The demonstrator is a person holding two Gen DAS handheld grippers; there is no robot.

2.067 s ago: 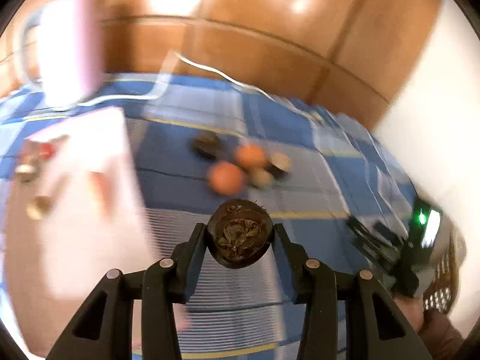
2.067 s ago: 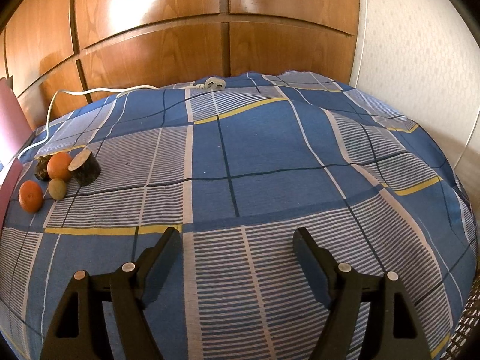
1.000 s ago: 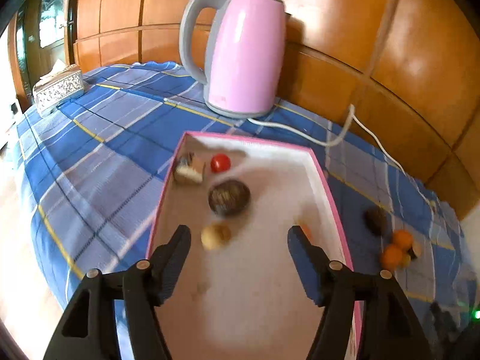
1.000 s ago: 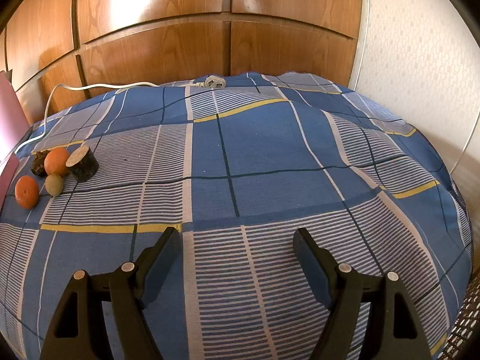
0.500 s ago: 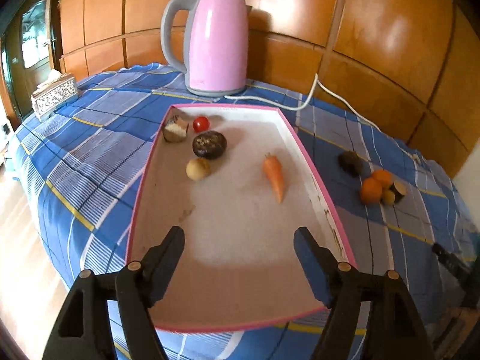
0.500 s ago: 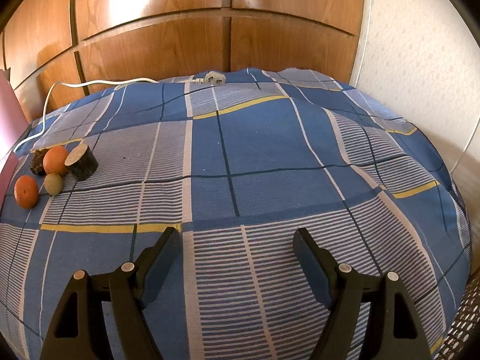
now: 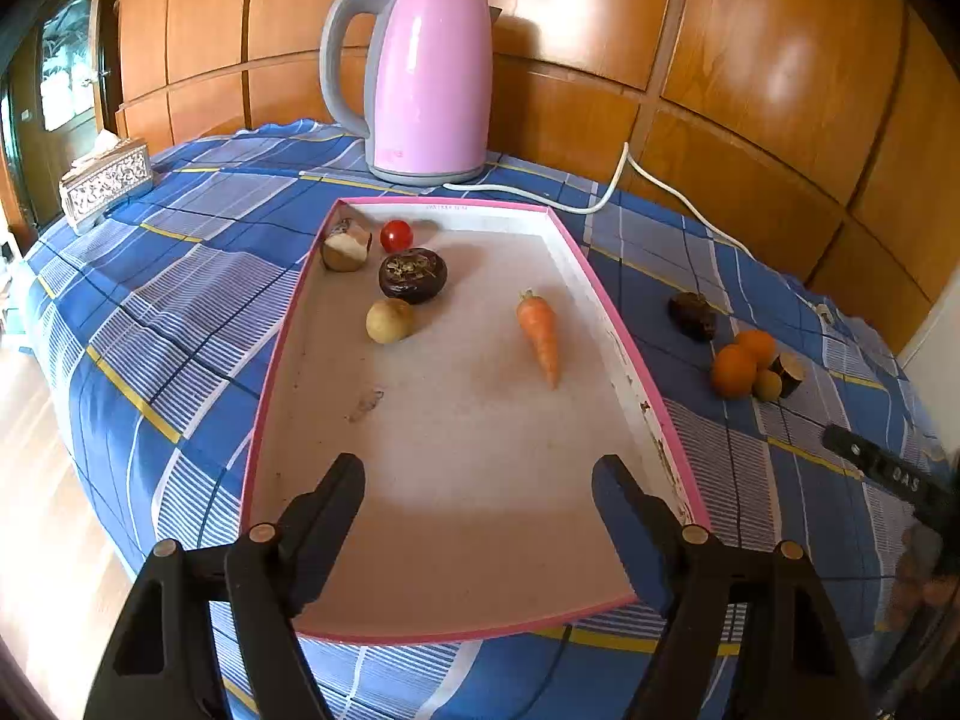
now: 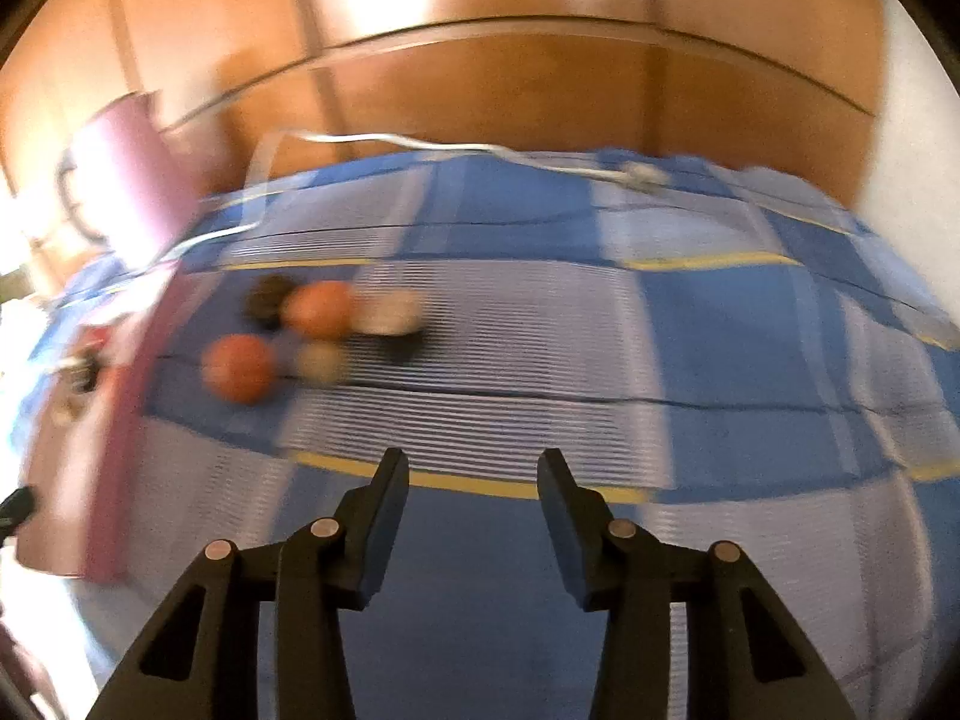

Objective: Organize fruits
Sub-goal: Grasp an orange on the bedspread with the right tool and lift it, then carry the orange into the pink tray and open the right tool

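Observation:
A pink-rimmed tray [image 7: 624, 336] on the blue checked cloth holds a dark round fruit [image 7: 413, 275], a cherry tomato [image 7: 396, 235], a cut brown fruit [image 7: 346, 245], a small yellow fruit [image 7: 389, 320] and a carrot [image 7: 540, 336]. My left gripper [image 7: 478, 489] is open and empty over the tray's near end. Right of the tray lie two oranges [image 7: 733, 370], a small green fruit [image 7: 767, 385], a cut dark piece [image 7: 789, 367] and a dark fruit [image 7: 693, 315]. My right gripper [image 8: 473, 483] is open and empty, short of that blurred group [image 8: 312, 330].
A pink kettle [image 7: 426, 84] stands behind the tray, its white cord [image 7: 612, 192] trailing right. An ornate tissue box [image 7: 105, 183] sits at the far left. The wood-panelled wall runs behind. The table edge drops to the floor at left.
My left gripper let the dark round fruit go into the tray and drew back, open. My right gripper has swung left toward the loose fruit group, its jaws narrower.

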